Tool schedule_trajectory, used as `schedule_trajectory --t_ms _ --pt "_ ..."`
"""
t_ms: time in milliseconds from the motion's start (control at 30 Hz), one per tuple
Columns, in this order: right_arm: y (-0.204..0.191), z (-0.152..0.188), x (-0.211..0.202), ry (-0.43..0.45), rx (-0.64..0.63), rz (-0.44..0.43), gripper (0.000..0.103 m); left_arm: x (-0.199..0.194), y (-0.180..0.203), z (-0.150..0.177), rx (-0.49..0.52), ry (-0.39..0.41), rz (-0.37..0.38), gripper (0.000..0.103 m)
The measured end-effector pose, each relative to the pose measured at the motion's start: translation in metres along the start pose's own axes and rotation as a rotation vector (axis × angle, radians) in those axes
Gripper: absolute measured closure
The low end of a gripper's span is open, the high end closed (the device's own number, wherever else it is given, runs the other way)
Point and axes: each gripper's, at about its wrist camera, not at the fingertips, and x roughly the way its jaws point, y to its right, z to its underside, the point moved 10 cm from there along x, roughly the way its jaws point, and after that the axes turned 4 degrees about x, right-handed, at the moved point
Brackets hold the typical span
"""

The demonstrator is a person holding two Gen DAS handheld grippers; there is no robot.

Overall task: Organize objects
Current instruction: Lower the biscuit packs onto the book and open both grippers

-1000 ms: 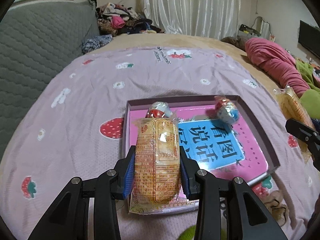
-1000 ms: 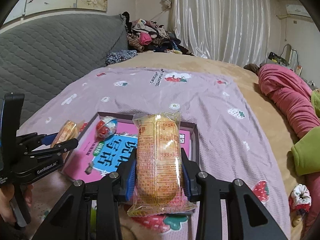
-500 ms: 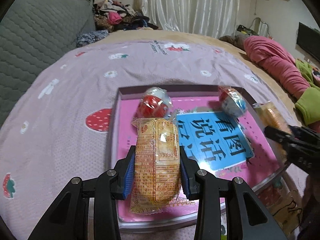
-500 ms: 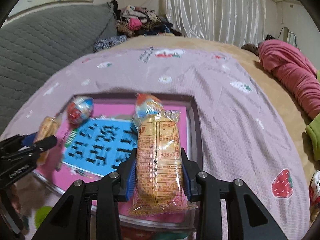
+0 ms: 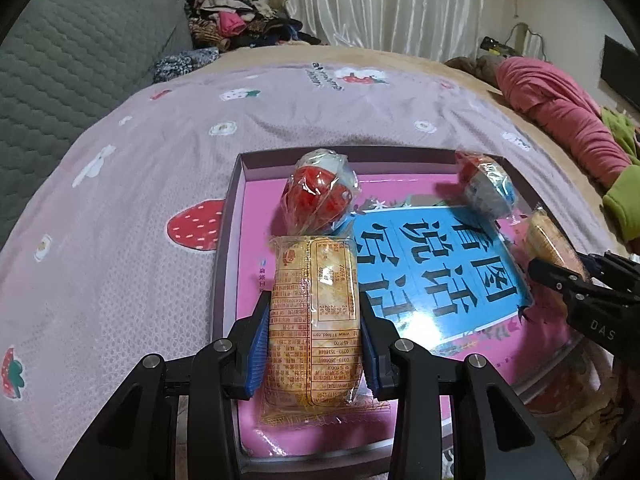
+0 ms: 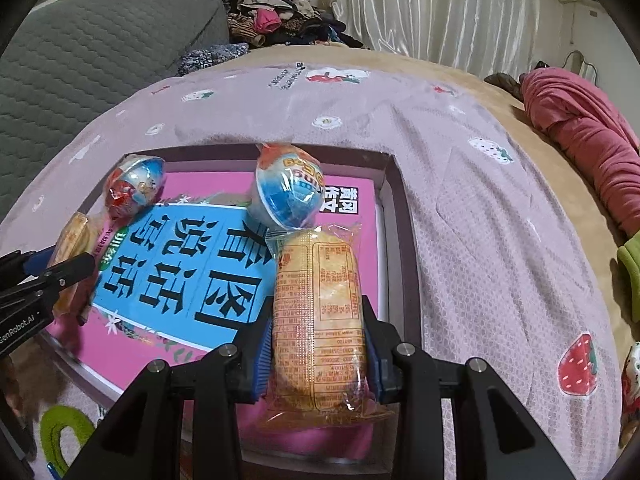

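A: Already over the tray (image 5: 224, 264), both our grippers carry cracker packs. The left gripper (image 5: 314, 344) has its fingers (image 5: 256, 344) clamped on the left cracker pack (image 5: 314, 316), which runs lengthwise between them and juts out ahead, its front end nearly touching the red toy egg (image 5: 318, 198).

B: On our other side, the right gripper (image 6: 318, 352) grips the right cracker pack (image 6: 318, 312) the same way, close to the tray's right wall, its tip just beside the blue toy egg (image 6: 288, 190).

A: What could go wrong from here?

B: We judge the eggs the weak point. They are round and film-wrapped, so a nudge from either pack's leading edge could roll them across the glossy book cover (image 6: 184, 264).

A: And the release?

B: The trailing end of each pack hangs near the tray's front rim. If we let go too far back, a pack may tip over the edge onto the bedspread (image 5: 132, 184).
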Motion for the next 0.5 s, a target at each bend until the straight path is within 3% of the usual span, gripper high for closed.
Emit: schedule_trajectory --t_ms 500 --pt "0.001 0.001 0.008 -0.015 0.003 0.002 0.064 0.012 -0.003 0.005 -0.01 -0.026 -0.005 0.063"
